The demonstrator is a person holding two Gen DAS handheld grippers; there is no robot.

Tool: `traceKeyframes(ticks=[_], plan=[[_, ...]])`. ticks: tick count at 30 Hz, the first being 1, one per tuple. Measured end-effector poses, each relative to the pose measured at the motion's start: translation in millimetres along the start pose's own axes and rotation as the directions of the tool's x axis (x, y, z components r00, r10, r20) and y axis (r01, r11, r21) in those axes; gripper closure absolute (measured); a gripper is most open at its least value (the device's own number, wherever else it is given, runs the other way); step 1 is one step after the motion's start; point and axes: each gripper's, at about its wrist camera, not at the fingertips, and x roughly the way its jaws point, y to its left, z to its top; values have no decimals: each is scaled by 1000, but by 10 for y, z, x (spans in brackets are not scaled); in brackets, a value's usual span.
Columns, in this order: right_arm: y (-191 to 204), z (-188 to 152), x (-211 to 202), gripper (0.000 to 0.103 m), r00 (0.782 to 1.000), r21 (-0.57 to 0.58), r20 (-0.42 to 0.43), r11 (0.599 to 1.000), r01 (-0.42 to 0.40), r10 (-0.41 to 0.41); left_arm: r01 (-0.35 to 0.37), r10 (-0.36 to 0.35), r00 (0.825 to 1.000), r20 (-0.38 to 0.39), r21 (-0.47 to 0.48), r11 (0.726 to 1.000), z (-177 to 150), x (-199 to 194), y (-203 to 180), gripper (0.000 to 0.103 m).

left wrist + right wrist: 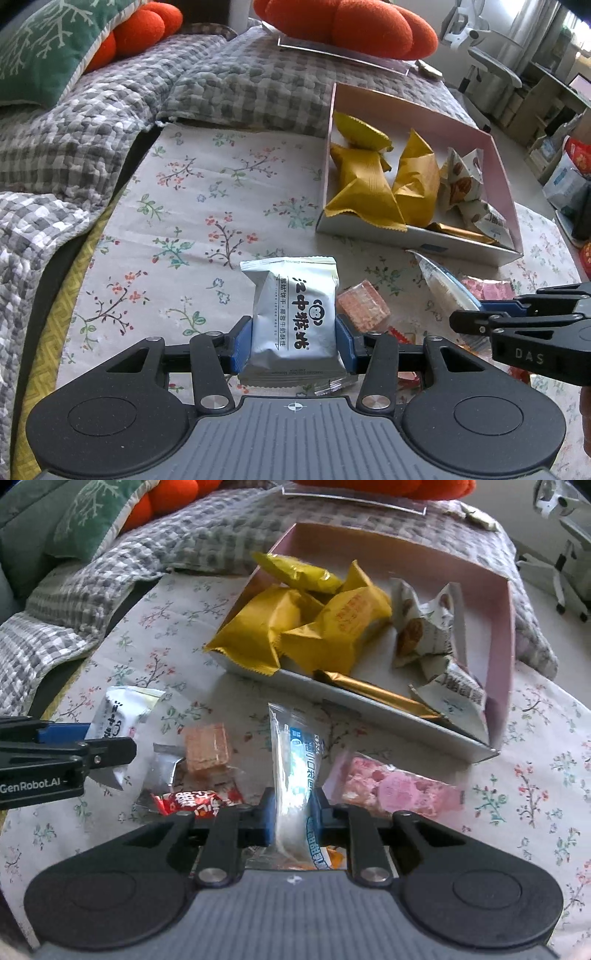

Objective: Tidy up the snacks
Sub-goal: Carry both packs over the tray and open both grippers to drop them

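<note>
**Both grippers loaded, box ahead**

Left wrist view shows the left gripper [293, 341] clamped on a silver biscuit packet [295, 314], held upright with its long axis pointing away from the jaws. Its black Chinese lettering reads 江中猴姑, with a small monkey-face logo. The right gripper [293, 821] is likewise clamped on a clear-and-blue sachet [295, 771], long axis also running forward; its blue print is too blurred to read.

The pink box [424, 109] sits at the far right of the floral cloth [192, 206], ahead and to the right of the left jaws, and straight ahead of the right ones, so the right hand looks nearer. It already holds yellow packets [317, 627] and white nut-printed packets [424, 627].

Loose near the cloth's front edge lie an orange wafer block [207, 747], a red wrapper [195, 801] and a pink nougat bar [395, 786].

The gripper bodies read "DAS" and "GenRobot.AI".
</note>
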Motion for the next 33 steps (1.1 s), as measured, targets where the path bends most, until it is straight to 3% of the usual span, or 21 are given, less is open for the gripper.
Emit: traceKeyframes(ticks=[13, 17, 20, 24, 25, 27, 30, 33], plan=[[-7, 132, -232, 88, 995, 32, 97, 999, -9, 5, 50, -48, 997, 53, -45, 998, 119, -88, -18, 58], [-138, 196, -303, 91, 992, 76, 130, 997, -8, -2, 71, -64, 993, 95, -77, 994, 214, -109, -6, 58], [-291, 232, -378, 100, 987, 127, 158, 992, -14, -7, 95, -84, 989, 121, -92, 991, 263, -103, -26, 58], [-488, 255, -359, 100, 986, 163, 169, 986, -44, 16, 110, -98, 986, 136, -86, 990, 299, -54, -130, 58], [-496, 241, -306, 99, 987, 147, 149, 986, -80, 58, 112, -100, 986, 133, -88, 990, 302, -36, -147, 58], [-474, 203, -168, 86, 989, 125, 97, 984, -126, 114, 118, -106, 987, 124, -96, 988, 302, -6, -166, 58], [-306, 119, 29, 67, 992, 41, 44, 992, -119, 117, 119, -106, 987, 120, -105, 987, 306, 15, -180, 58], [-100, 78, 206, 60, 992, -41, 12, 991, -124, 125, 101, -87, 988, 124, -111, 989, 312, 27, -162, 58]])
